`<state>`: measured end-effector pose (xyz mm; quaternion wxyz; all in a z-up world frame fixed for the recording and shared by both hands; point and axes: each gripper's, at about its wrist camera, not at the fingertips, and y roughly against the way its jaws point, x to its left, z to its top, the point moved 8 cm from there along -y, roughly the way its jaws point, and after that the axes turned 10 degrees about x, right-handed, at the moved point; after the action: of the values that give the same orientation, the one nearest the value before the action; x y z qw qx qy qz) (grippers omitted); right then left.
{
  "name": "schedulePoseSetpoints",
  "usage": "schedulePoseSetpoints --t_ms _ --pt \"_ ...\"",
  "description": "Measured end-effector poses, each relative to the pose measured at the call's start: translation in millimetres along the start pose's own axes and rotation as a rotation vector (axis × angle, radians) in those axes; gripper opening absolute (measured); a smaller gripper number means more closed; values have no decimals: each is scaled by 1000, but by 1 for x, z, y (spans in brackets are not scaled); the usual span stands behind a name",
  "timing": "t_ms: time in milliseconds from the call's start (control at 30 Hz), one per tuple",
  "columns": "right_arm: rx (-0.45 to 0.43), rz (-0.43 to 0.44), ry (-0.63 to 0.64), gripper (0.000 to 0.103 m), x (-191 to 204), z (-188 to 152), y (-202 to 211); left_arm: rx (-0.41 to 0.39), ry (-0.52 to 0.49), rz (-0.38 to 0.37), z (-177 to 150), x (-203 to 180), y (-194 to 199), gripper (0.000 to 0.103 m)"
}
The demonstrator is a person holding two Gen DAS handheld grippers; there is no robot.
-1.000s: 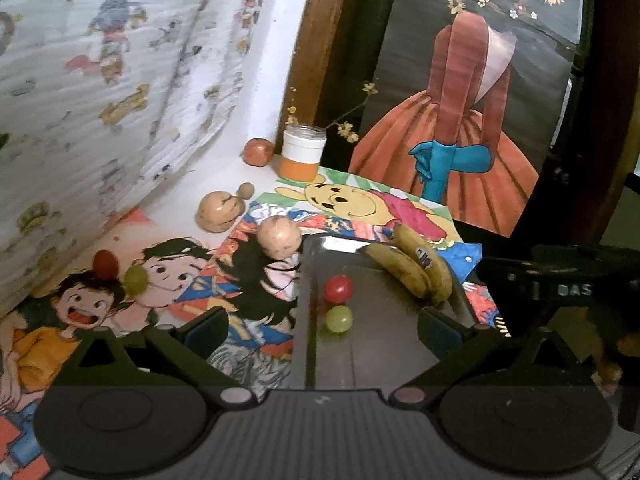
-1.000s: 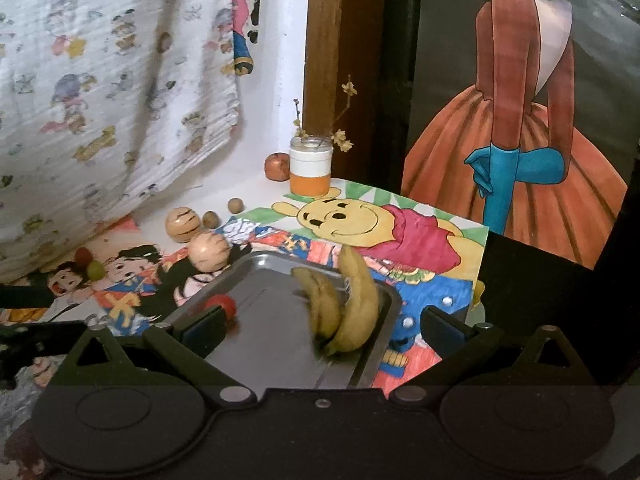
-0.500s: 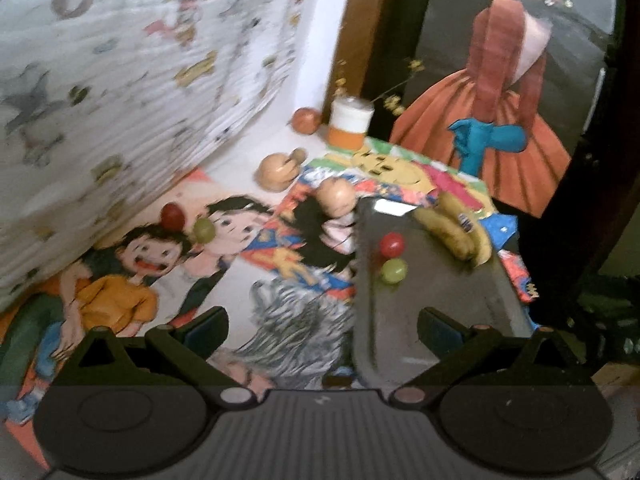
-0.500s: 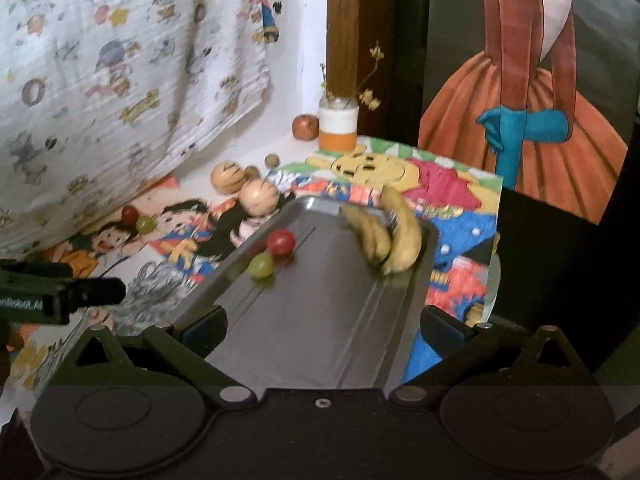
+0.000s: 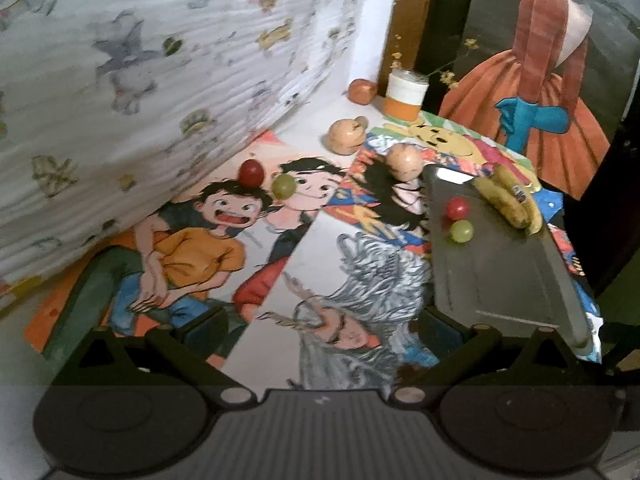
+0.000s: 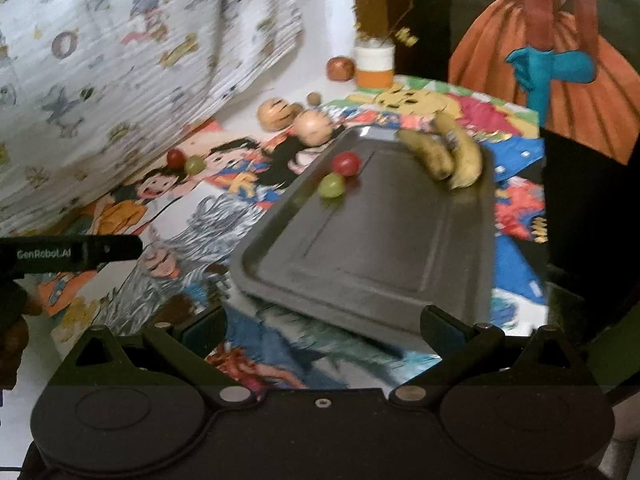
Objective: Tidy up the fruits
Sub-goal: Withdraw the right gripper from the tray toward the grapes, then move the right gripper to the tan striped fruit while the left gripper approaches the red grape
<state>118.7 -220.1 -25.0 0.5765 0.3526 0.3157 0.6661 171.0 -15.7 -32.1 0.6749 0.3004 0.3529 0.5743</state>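
Both tongs are spread wide with nothing between their fingers. The left tongs (image 5: pixel 322 326) hang over the cartoon-printed cloth (image 5: pixel 192 256) that covers the worktop, well short of any fruit. The right tongs (image 6: pixel 324 330) hover just off the near edge of the dark metal tray (image 6: pixel 360 264), not touching it; in that view the body of the left tool pokes in from the left, with a bit of the person's hand (image 6: pixel 12 320) behind it.

On the tray, a red grape (image 6: pixel 346 163) and a green grape (image 6: pixel 331 185) lie touching each other near its far left side, and two spotted bananas (image 6: pixel 444 154) lie side by side at the far right corner. Off the tray, on the cloth to the left, a second red grape (image 5: pixel 251 171) and a second green grape (image 5: pixel 284 186) sit just beside each other near the hanging patterned sheet (image 5: pixel 140 80). A round tan fruit (image 5: pixel 404 161) rests against the tray's far left corner, another with dark streaks (image 6: pixel 274 112) lies beyond it, and a small brown ball (image 6: pixel 314 98) is near that. At the back stand an apple (image 5: pixel 362 90) and, beside it, a white-and-orange jar (image 5: pixel 406 94) holding dry sprigs.
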Motion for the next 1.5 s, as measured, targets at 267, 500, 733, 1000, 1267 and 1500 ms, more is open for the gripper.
schedulePoseSetpoints --t_ms 267,500,733,1000,1267,1500 --pt "16 19 109 102 28 13 -7 19 32 33 3 25 -3 103" --pt "-27 84 195 102 52 48 4 23 69 -1 24 36 -7 103" --pt "-110 139 280 102 72 90 24 -9 94 -14 43 44 -10 103" --pt "-147 178 322 102 71 128 21 -42 125 -20 56 50 -18 103" --pt "-157 241 346 102 65 165 8 -83 149 -57 67 49 -27 103" --pt "-129 294 328 102 59 189 -13 -100 142 -61 78 50 -39 103"
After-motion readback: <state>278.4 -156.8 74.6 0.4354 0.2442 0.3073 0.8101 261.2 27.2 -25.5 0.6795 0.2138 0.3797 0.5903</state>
